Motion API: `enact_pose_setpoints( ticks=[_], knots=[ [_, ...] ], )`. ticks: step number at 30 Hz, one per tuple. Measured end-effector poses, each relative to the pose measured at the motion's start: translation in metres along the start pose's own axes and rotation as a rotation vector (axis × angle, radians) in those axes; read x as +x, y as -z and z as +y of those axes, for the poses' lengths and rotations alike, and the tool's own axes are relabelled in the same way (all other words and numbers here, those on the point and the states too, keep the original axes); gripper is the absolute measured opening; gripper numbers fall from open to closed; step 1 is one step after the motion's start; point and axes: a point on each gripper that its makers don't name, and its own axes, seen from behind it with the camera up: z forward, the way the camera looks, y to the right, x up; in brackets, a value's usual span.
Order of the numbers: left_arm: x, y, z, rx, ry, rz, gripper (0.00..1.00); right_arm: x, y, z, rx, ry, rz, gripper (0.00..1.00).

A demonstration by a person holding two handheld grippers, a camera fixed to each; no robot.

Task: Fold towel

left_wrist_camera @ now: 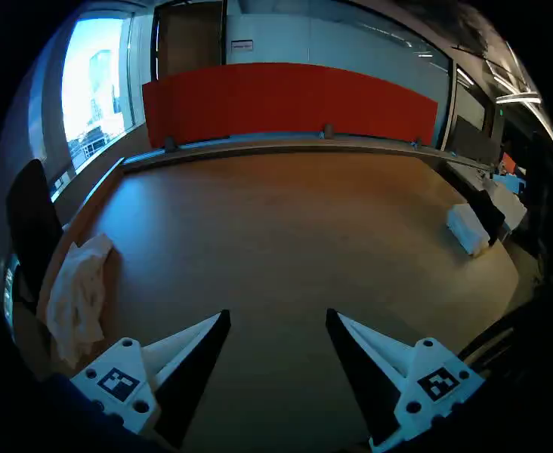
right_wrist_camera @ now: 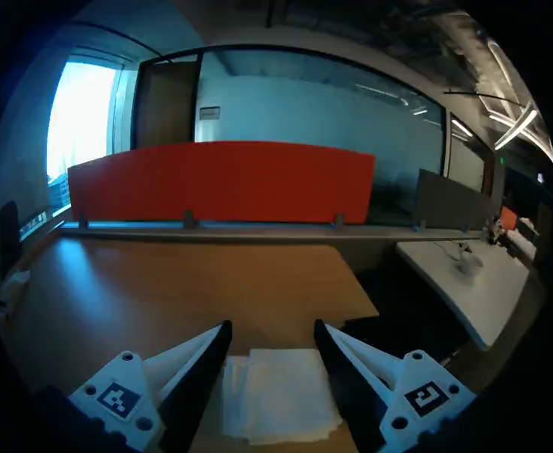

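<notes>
Just under my right gripper [right_wrist_camera: 270,325], between its two fingers and a little ahead of the tips, lies a folded towel [right_wrist_camera: 280,396]. It is a flat white square with its layers stacked fairly evenly, close to the near edge of the desk [right_wrist_camera: 201,287]. The fingers stand apart and clamp nothing, and I can't tell whether they brush the cloth. My left gripper [left_wrist_camera: 276,312] is likewise spread wide with only bare wood between its fingers. Off to its left, beyond the fingertip and draped at the desk's edge, sits a crumpled towel [left_wrist_camera: 80,294], bunched and unfolded. Far to its right is a small white folded bundle [left_wrist_camera: 469,226], which I take to be the same piece my right gripper hangs over. Farther ahead of both grippers, a red divider [left_wrist_camera: 291,102] closes off the back of the desk. I judge one towel finished. The crumpled one has to be fetched, spread flat and folded.
</notes>
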Motion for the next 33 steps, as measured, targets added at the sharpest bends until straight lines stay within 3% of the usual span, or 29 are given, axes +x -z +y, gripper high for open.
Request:
enact_pose_setpoints(
  ticks=[9, 18, 33],
  knots=[
    [0.01, -0.002, -0.003, 0.005, 0.013, 0.027, 0.94, 0.022, 0.001, -0.011, 0.015, -0.05, 0.089, 0.87],
    [0.039, -0.006, -0.012, 0.025, 0.028, 0.102, 0.94, 0.045, 0.004, -0.021, 0.025, -0.058, 0.144, 0.88],
    [0.12, -0.015, -0.045, 0.088, 0.063, 0.326, 0.94, 0.073, 0.008, -0.06, 0.075, -0.039, 0.2, 0.88]
  ],
)
